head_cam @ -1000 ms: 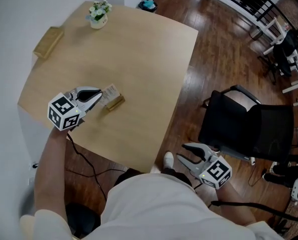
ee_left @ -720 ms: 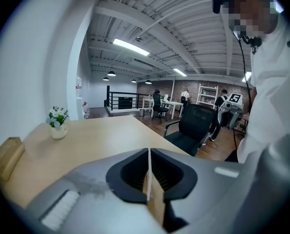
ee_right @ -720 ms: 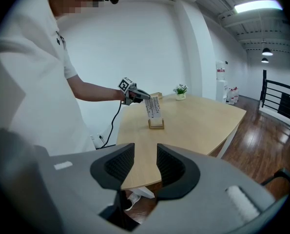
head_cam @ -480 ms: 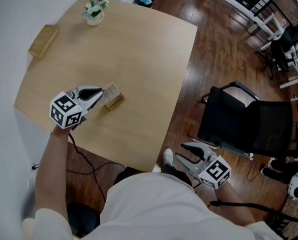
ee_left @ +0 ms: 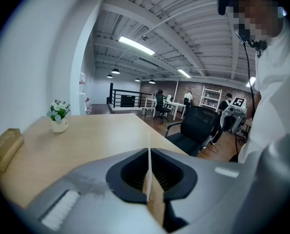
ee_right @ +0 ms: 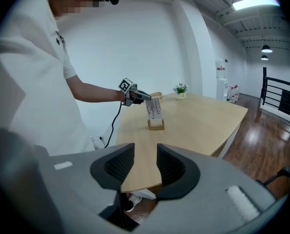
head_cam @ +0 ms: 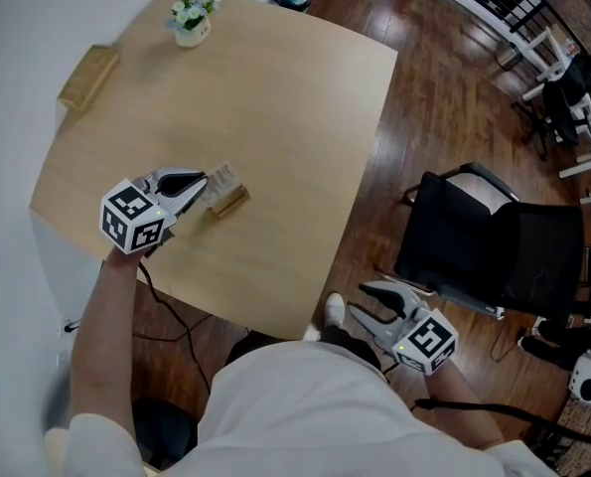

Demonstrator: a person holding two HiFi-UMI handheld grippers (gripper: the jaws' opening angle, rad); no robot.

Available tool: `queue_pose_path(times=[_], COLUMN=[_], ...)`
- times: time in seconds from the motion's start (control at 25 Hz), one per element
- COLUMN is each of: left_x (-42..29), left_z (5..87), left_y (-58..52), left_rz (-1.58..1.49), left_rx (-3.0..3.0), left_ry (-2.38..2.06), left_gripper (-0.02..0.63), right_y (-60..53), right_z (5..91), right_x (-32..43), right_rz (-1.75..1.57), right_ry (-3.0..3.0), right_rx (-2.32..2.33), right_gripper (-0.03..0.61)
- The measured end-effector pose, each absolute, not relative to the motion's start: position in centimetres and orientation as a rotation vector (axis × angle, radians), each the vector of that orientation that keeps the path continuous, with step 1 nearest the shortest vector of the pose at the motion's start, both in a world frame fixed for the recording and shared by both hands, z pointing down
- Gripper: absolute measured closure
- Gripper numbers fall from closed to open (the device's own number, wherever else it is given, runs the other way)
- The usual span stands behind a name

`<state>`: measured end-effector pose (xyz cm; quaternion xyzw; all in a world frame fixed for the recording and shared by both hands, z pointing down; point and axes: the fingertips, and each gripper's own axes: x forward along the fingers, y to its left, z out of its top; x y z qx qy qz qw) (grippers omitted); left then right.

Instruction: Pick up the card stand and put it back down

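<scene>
1. Right gripper (head_cam: 363,303): fingers spread with nothing between them, held clear of the table's (head_cam: 295,107) near edge.
2. Left gripper (head_cam: 200,187): fingers pressed onto the thin white card of the card stand (head_cam: 225,197), which is seen edge-on between them.
3. The stand's wooden base sits on the table just past the fingertips.

Small wooden card stand (head_cam: 231,204), white card (head_cam: 220,179) upright, on the table (head_cam: 305,117).
</scene>
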<state>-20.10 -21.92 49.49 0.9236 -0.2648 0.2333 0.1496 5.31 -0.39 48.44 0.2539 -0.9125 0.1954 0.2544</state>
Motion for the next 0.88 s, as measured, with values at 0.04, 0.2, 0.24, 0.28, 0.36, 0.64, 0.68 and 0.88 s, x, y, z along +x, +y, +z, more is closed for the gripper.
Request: queue_pose_path(times=[0.04, 0.2, 0.24, 0.28, 0.36, 0.64, 0.68, 0.88], left_x=[-20.0, -19.9, -19.9, -20.0, -20.0, -19.9, -19.9, -19.9], left_z=[49.4, 49.6, 49.7, 49.6, 49.6, 50.1, 50.1, 50.9], left_y=[-21.8, -21.6, -21.7, -21.7, -21.8, -22.2, -22.2, -22.1], left_rz=[0.671, 0.677, 0.675, 0.672, 0.669, 0.689, 0.691, 0.685], left_rx=[2.652, 2.642, 2.637, 2.633, 2.628, 2.616, 2.617, 2.611], left_ry=[-0.761, -0.778, -0.784, -0.790, -0.797, -0.796, -0.798, -0.802], left_gripper=[0.595, 0.595, 0.595, 0.595, 0.595, 0.595, 0.595, 0.595], right_y=[-0.4, -0.6, -0.6, -0.7, -0.7, -0.6, -0.6, -0.6], right_z=[48.5, 48.7, 48.7, 48.7, 48.7, 48.8, 48.9, 48.9], right_x=[5.4, 5.8, 5.9, 6.0, 6.2, 6.6, 6.6, 6.7], right_rz=[0.532, 0.536, 0.535, 0.535, 0.538, 0.546, 0.547, 0.555], right_ry=[-2.480, -2.484, -2.487, -2.489, -2.489, -2.488, -2.487, -2.483], right_rx=[0.687, 0.674, 0.669, 0.665, 0.662, 0.659, 0.659, 0.668], right_gripper=[0.428, 0.428, 0.428, 0.428, 0.428, 0.430, 0.428, 0.428])
